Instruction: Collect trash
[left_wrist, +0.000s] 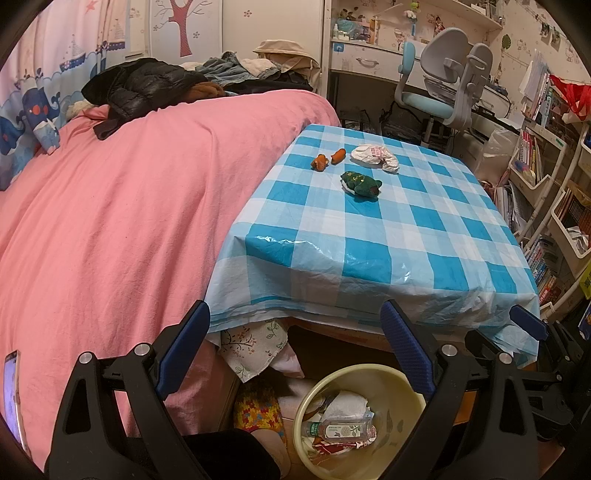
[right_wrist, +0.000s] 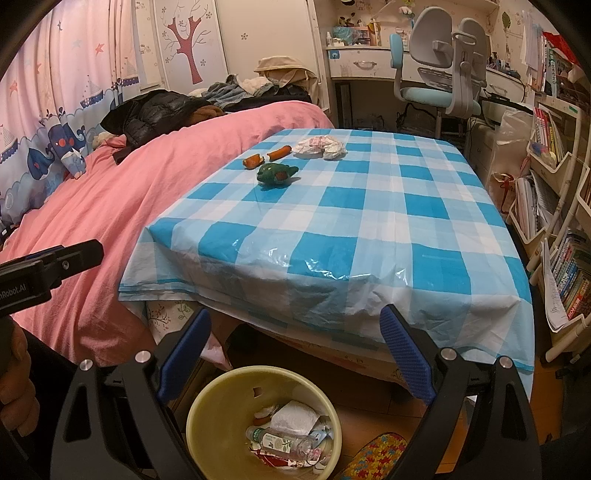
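Both grippers, left gripper (left_wrist: 295, 354) and right gripper (right_wrist: 295, 354), wide and empty above bin (right_wrist: 207, 398); next, reach far for green wrapper (right_wrist: 277, 175), probably crumpled, pinching centrally.

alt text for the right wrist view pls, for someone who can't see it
The open right claw hangs empty over a yellow bin of trash, in front of a blue checked table. On the table's far side lie two orange scraps, a green wrapper and crumpled white paper.
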